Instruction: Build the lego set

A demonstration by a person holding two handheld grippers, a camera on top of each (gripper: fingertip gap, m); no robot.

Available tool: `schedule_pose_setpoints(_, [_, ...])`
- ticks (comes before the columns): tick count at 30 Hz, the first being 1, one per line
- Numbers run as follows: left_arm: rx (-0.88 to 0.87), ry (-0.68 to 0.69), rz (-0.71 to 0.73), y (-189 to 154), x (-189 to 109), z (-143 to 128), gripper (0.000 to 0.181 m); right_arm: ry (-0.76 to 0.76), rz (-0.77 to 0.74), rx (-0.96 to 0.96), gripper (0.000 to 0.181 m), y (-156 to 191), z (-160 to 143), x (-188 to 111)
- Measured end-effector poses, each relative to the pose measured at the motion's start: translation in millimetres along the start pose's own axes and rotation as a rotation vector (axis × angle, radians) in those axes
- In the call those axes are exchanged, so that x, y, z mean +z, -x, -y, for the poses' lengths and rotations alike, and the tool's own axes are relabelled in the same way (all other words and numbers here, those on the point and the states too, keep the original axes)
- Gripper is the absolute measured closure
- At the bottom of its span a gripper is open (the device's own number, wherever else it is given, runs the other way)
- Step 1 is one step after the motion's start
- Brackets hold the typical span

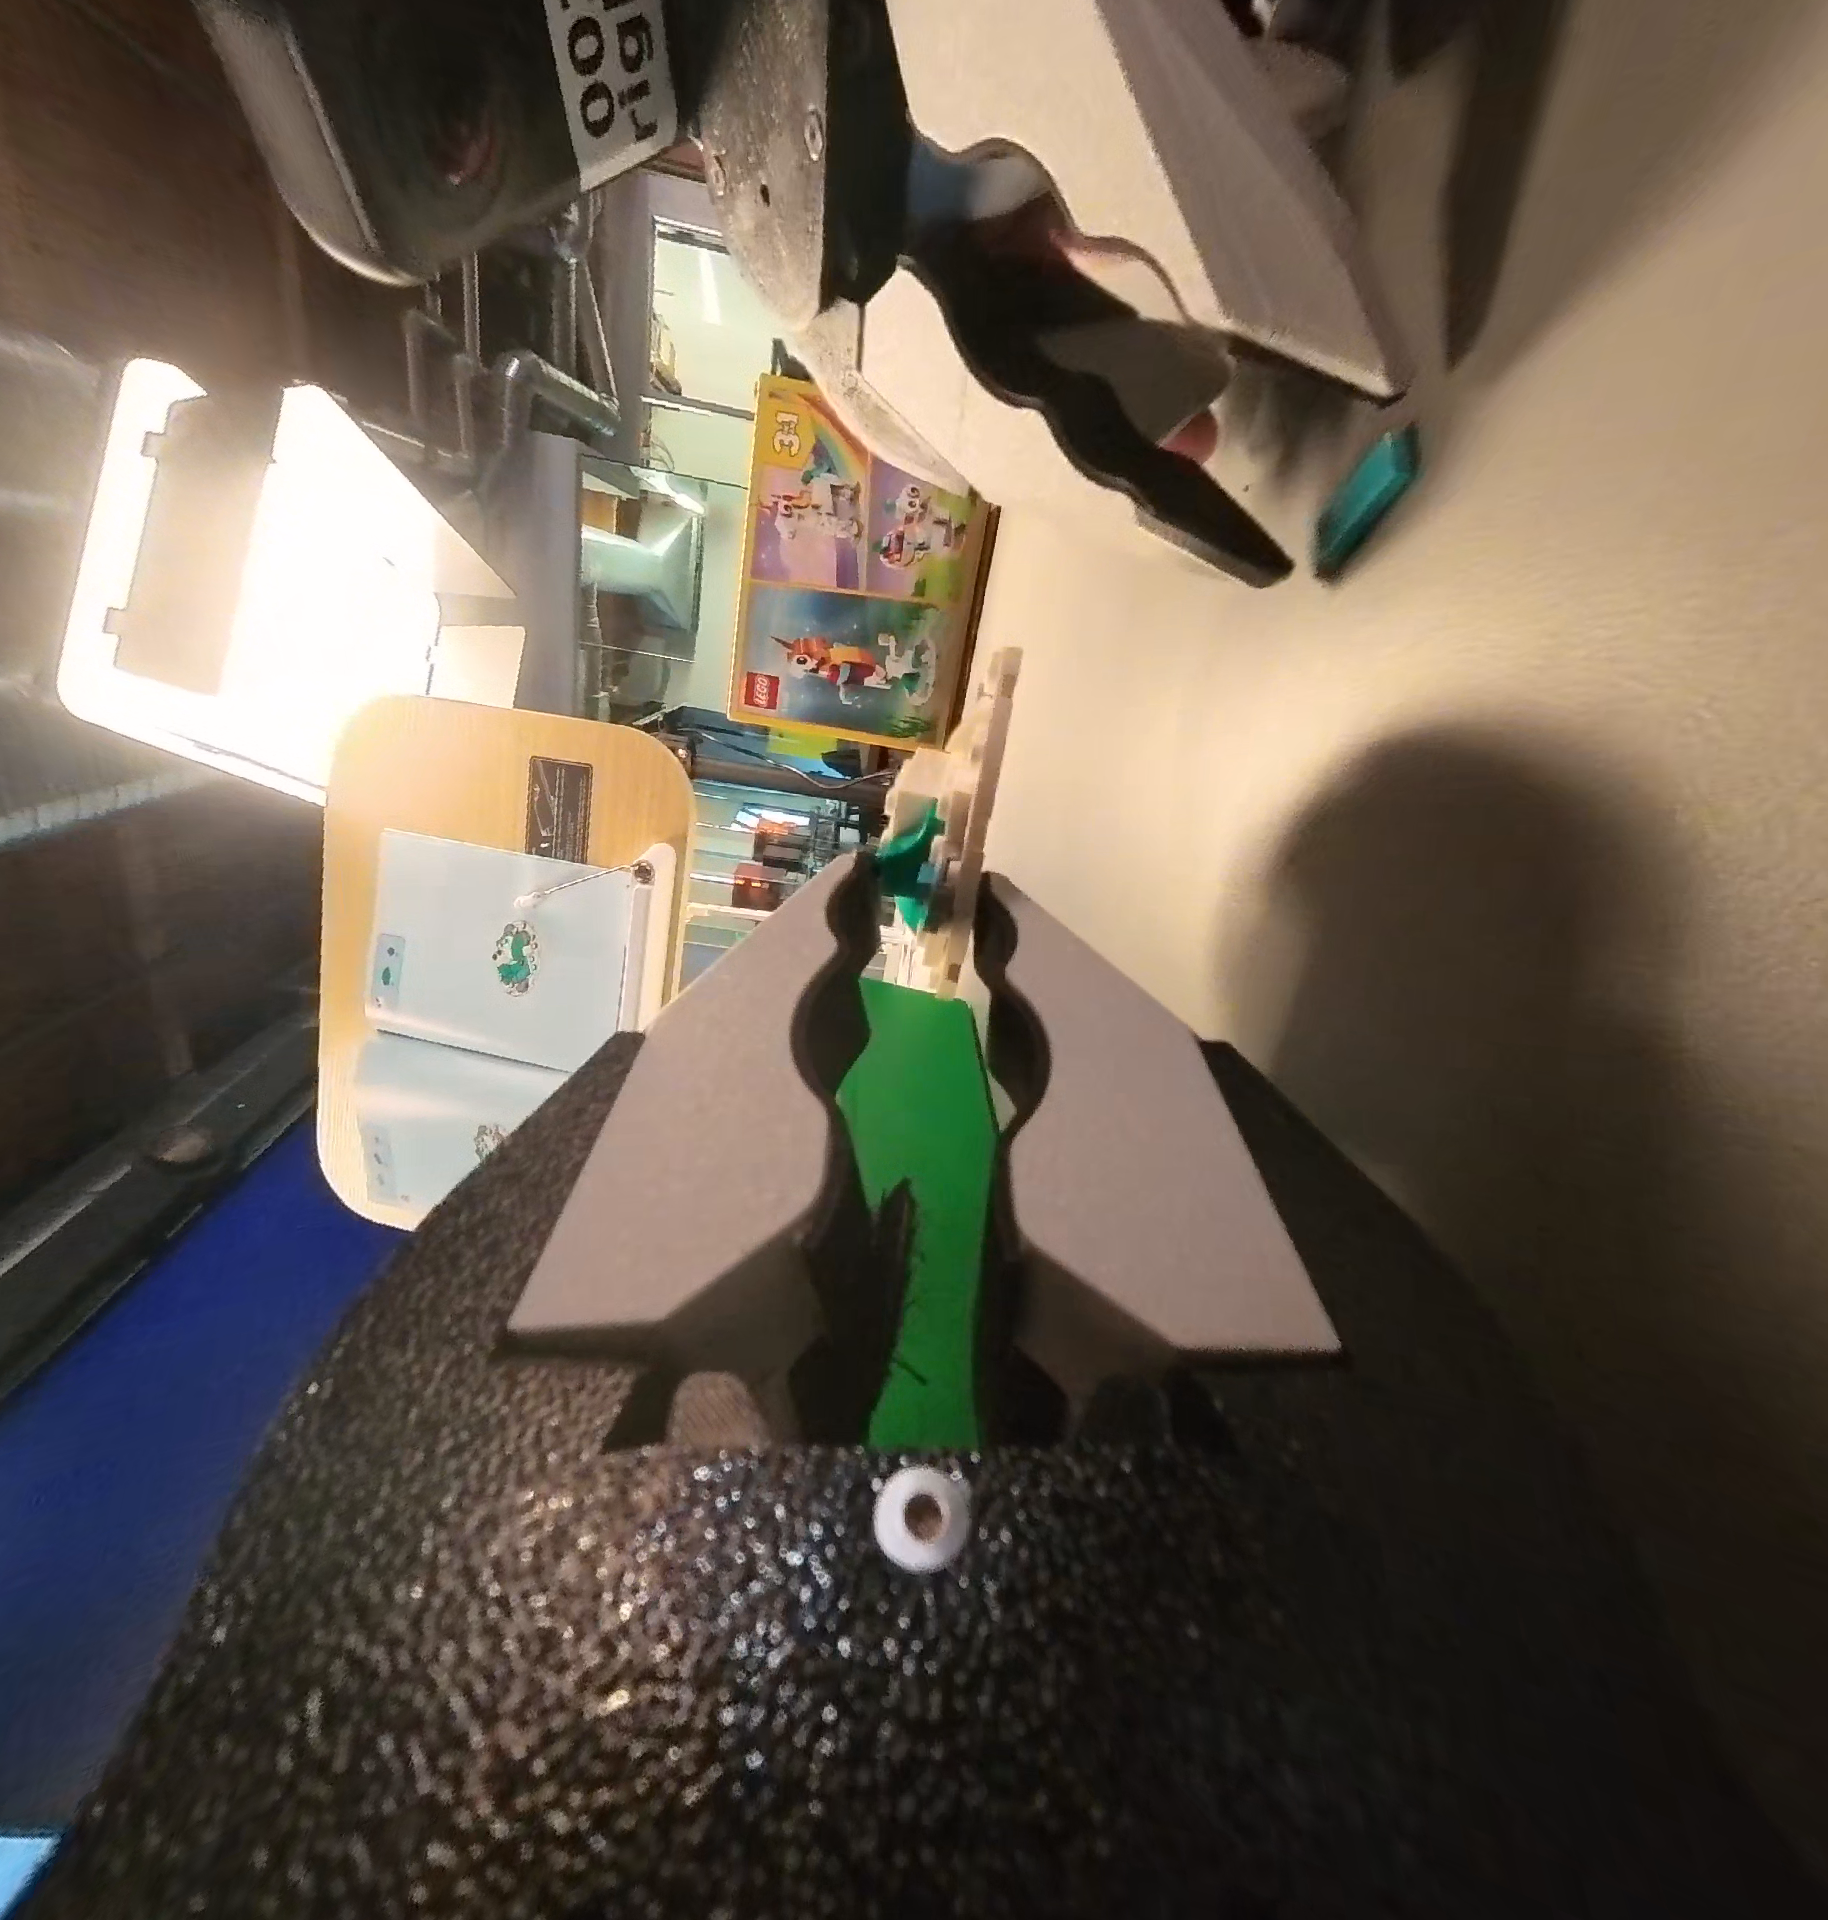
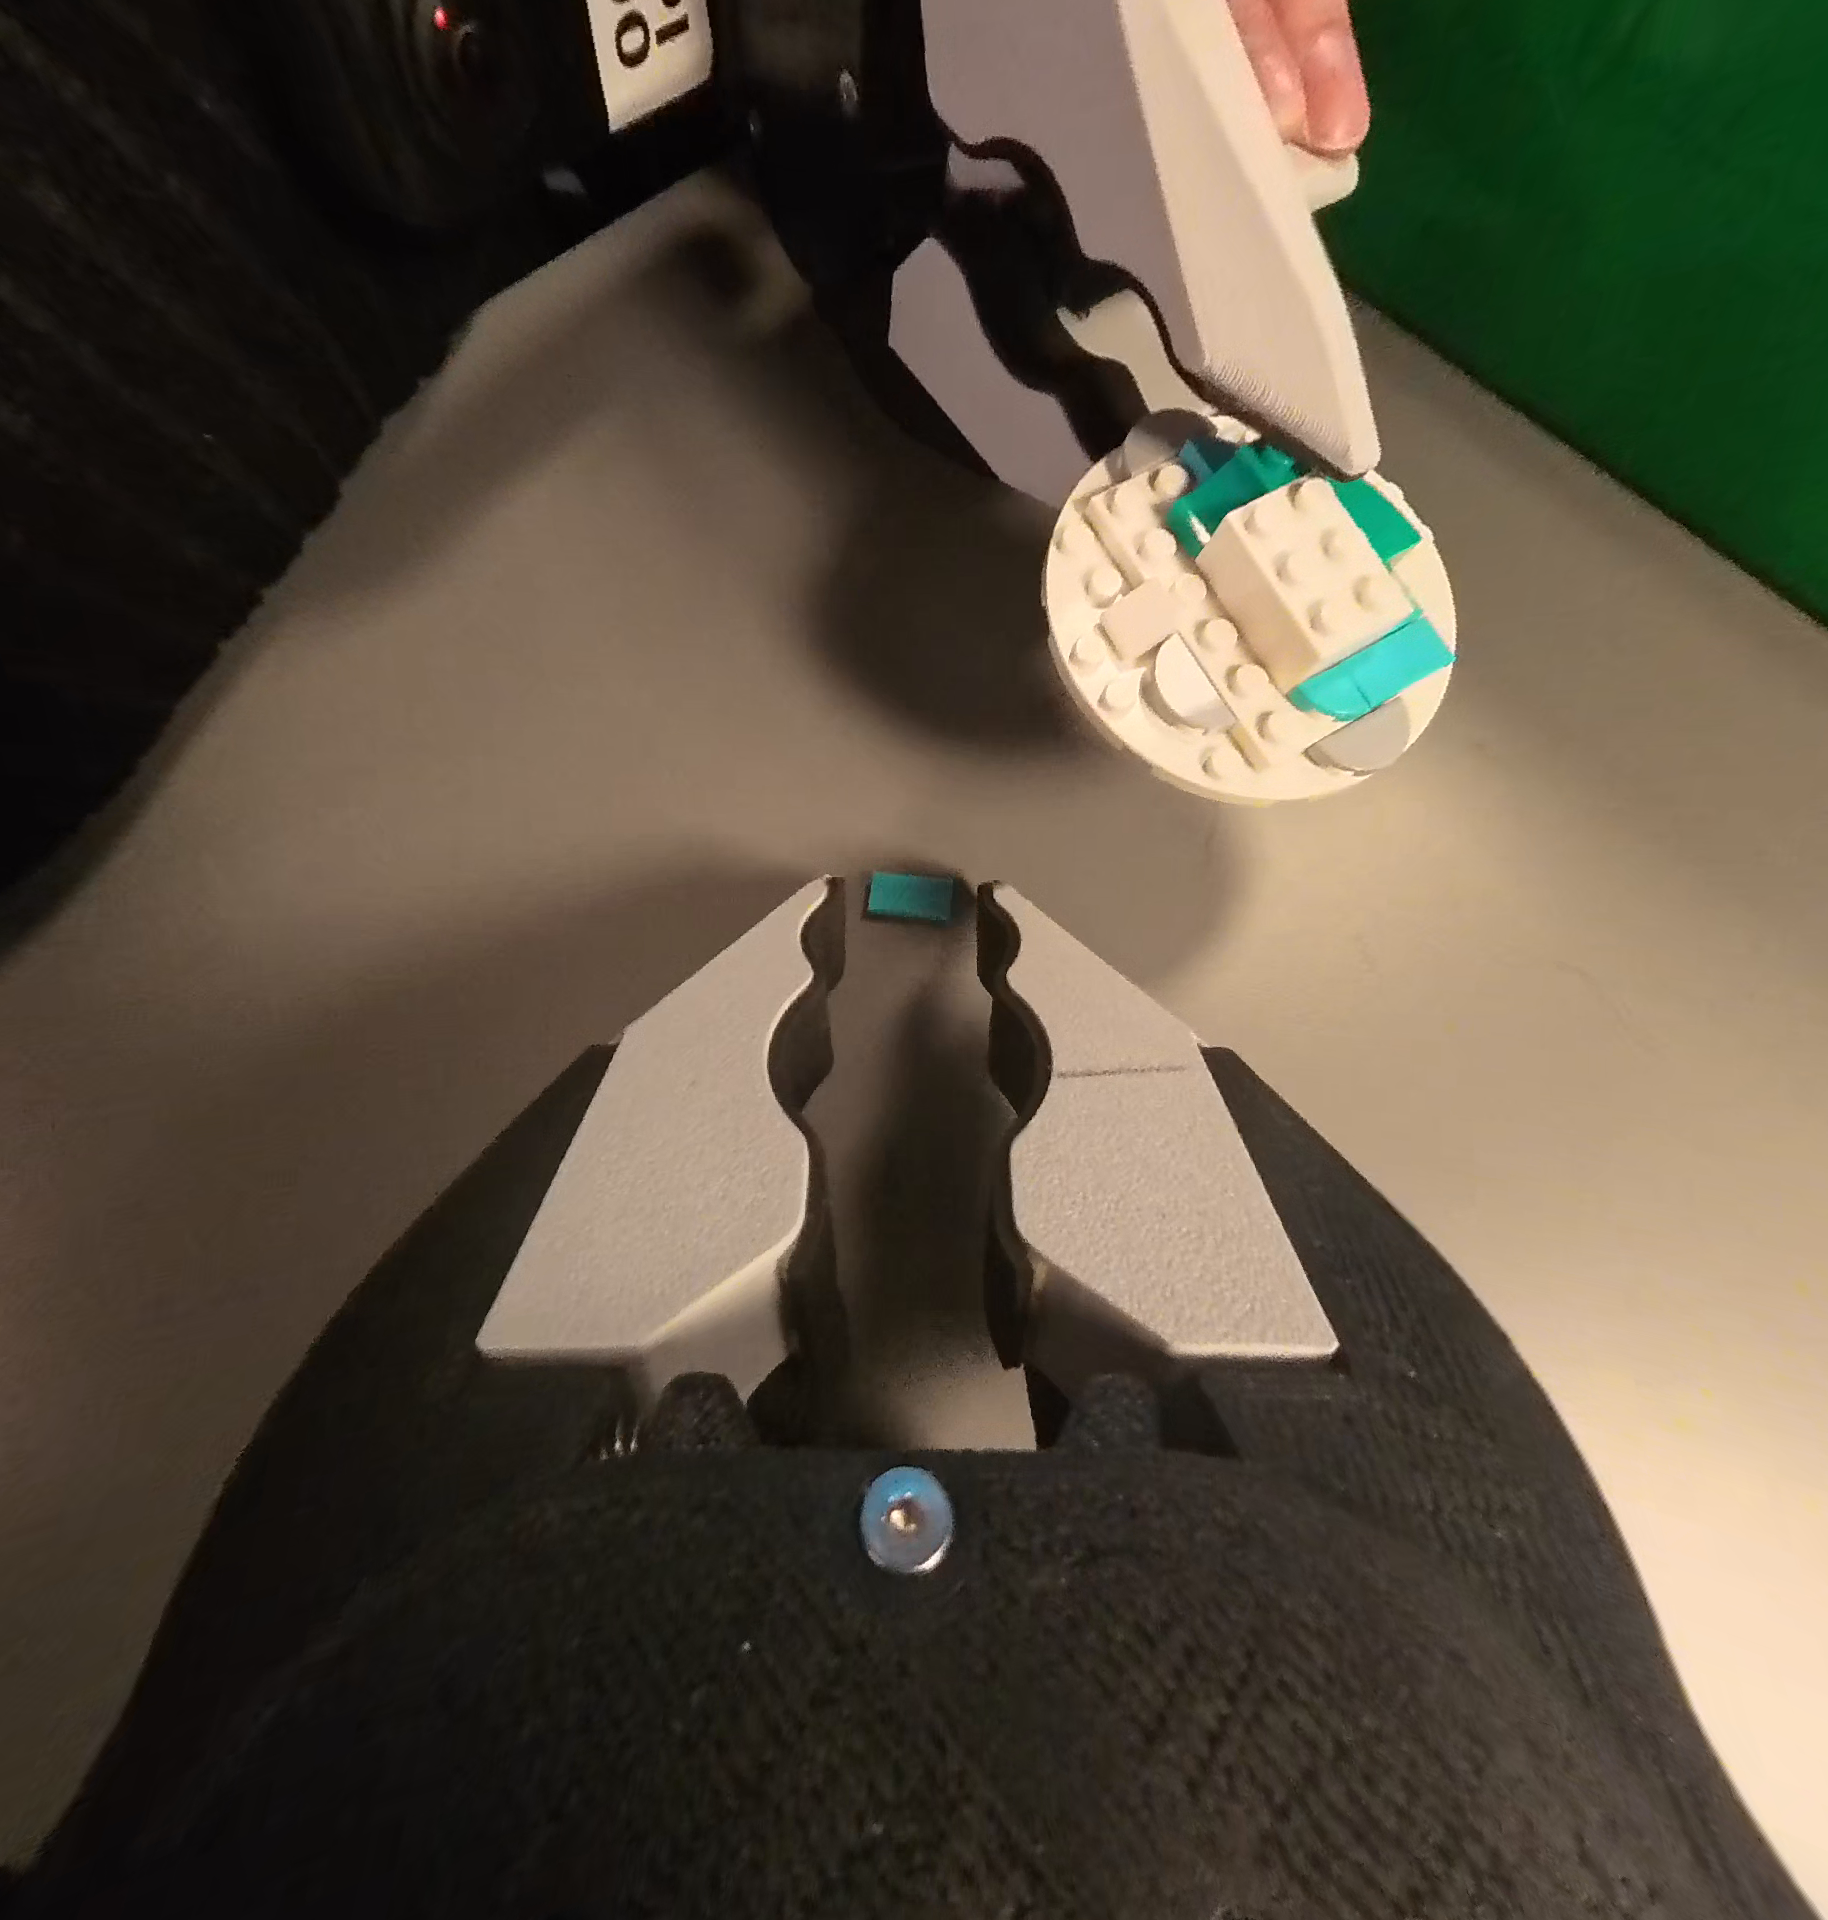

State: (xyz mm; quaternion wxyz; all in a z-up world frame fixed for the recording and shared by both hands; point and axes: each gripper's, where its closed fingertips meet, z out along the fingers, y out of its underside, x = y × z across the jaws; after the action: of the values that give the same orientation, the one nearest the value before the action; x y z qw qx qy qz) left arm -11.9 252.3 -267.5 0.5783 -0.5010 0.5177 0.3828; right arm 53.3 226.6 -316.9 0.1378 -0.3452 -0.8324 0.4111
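My left gripper is shut on the edge of a round white Lego plate that carries white and teal bricks, and holds it tilted above the table. The build also shows edge-on at the fingertips in the left wrist view. My right gripper is open and low over the table. A small teal tile lies flat between its fingertips without touching them. In the left wrist view the right gripper is at the top, with the tile at its tips.
The beige table carries the work. The Lego box stands at the far edge. An open instruction booklet rests on a wooden stand. A green backdrop lies behind the table. A person's fingers hold the left gripper. The tips of one gripper are about 9 cm away from the tips of the other.
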Motion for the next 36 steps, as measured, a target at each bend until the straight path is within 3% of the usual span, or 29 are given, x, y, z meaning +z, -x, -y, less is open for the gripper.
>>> schedule_pose_setpoints(17, [0.020, -0.022, -0.010, -2, -2, 4, 0.166, 0.028, -0.084, 0.001, 0.167, -1, -2, 0])
schedule_pose_setpoints(23, [-0.100, -0.155, -0.066, 7, -2, 26, 0.166, -0.167, -0.048, -0.095, 0.168, 8, 53, -42])
schedule_pose_setpoints(27, [-0.113, -0.225, -0.086, 10, 1, 40, 0.166, -0.140, -0.044, -0.219, 0.168, 13, 80, -45])
schedule_pose_setpoints(36, [-0.132, -0.279, -0.105, 10, -1, 50, 0.166, -0.006, -0.040, -0.298, 0.168, 9, 74, -29])
